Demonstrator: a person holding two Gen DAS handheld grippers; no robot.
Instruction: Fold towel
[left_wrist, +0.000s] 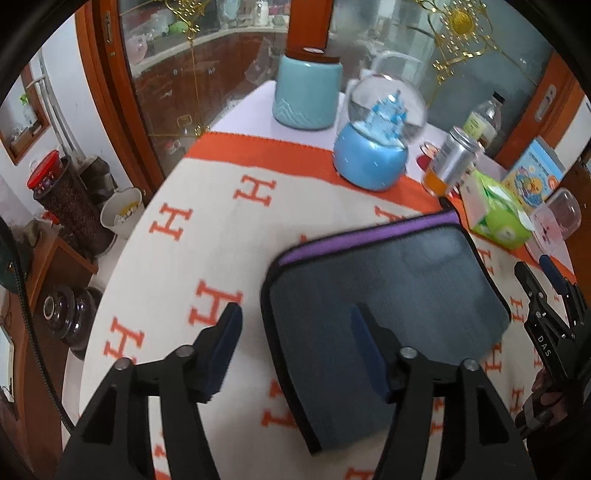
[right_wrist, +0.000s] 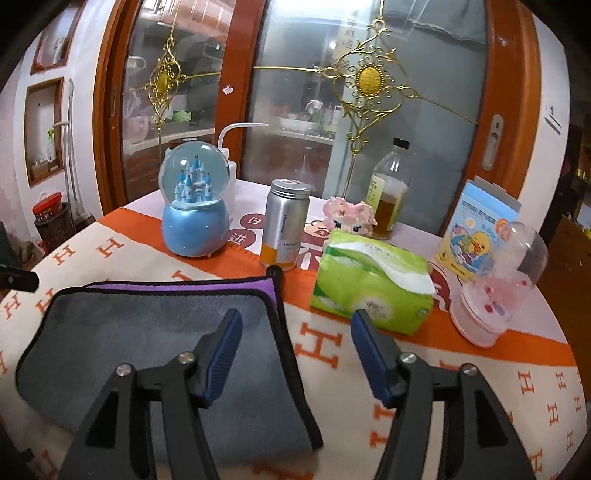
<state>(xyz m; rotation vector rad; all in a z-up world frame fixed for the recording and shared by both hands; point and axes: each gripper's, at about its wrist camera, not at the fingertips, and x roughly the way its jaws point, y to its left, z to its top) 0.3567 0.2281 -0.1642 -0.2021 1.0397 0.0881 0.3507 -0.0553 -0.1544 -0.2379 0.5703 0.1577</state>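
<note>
A grey towel (left_wrist: 388, 295) with black edging and a purple underside lies folded on the cream and orange blanket (left_wrist: 177, 258); it also shows in the right wrist view (right_wrist: 147, 332). My left gripper (left_wrist: 295, 347) is open and empty, above the towel's left edge. My right gripper (right_wrist: 295, 354) is open and empty, above the towel's right edge. The right gripper also shows at the right edge of the left wrist view (left_wrist: 546, 295).
Behind the towel stand a blue snow globe (right_wrist: 195, 210), a silver can (right_wrist: 284, 225), a green tissue pack (right_wrist: 369, 288), a pink dome ornament (right_wrist: 498, 288), a bottle (right_wrist: 389, 192) and a teal jar (left_wrist: 306, 92). Glass doors stand behind the table.
</note>
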